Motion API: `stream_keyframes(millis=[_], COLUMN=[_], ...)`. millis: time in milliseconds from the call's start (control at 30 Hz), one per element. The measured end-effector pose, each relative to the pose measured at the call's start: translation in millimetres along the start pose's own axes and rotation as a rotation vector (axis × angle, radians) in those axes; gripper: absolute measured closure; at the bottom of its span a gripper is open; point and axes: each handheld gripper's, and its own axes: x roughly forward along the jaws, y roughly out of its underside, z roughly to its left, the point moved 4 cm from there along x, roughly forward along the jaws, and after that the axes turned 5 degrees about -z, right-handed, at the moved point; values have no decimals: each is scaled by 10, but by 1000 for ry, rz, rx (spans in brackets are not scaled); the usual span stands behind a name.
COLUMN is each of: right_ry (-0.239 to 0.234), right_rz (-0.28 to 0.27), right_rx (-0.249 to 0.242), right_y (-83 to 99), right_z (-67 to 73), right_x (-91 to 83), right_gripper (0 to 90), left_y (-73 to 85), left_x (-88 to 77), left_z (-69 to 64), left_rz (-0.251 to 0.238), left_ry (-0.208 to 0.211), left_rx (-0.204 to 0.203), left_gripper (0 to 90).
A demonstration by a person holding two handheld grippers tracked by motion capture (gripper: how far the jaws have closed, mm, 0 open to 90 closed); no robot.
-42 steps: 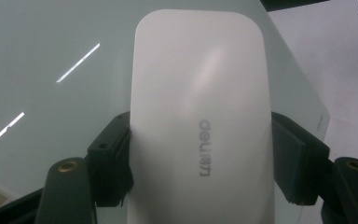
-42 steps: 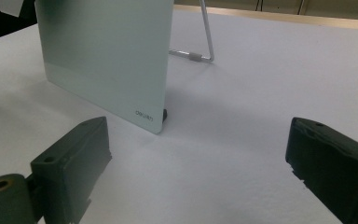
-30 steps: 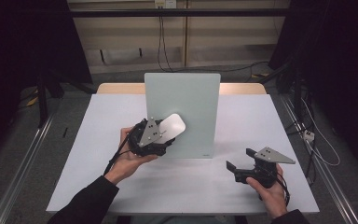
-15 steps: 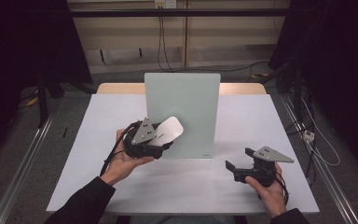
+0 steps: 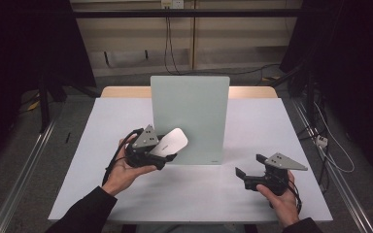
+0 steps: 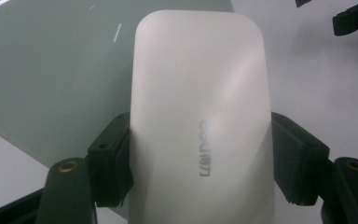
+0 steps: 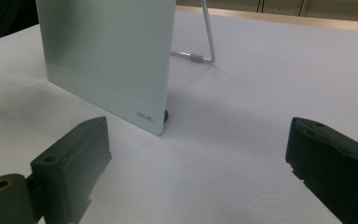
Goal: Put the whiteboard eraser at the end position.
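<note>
Nearest the person, the right claw (image 5: 250, 174) hovers low over the white counter (image 5: 102, 141) with its 2 jaws spread wide and nothing between them, well apart from the work. Farther in, the left claw (image 5: 167, 158) is clamped on a white eraser block (image 5: 170, 142), 1 pad on each long side, the block tilted up toward the lower left of the glass board (image 5: 190, 119). The board stands upright on a thin wire stand (image 7: 204, 42) at the middle of the counter. Judged step: bringing the block to the board face. Recommended: square the block flat to the glass before contact, press lightly so the stand does not slide back, and hold the right claw ready at the board's lower right corner.
</note>
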Motion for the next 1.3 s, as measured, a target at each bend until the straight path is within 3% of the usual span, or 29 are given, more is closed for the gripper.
stream_keyframes(millis=[233,500,700,867,1033,1300], right_ry=[4,-4,-6,-5,-5,-7], right_rz=[8,2,1,2,0,1], right_rx=[5,-1,-2,1,5,1], right_y=[3,6,4,4,5,5], right_z=[-4,2,8,8,4,8], right_x=[30,-1,-6,0,-5,-1], right_gripper=[64,64,64,62,62,62], left_y=[31,65,73,118,129,154], left_x=[-20,56,132,237,366,544], left_z=[-36,-158,-261,-359,-454,-548], left_rz=[26,118,153,181,237,288], left_ry=[56,91,146,214,232,248], left_rx=[-23,13,37,10,52,39], left_gripper=[311,311,311,311,311,311])
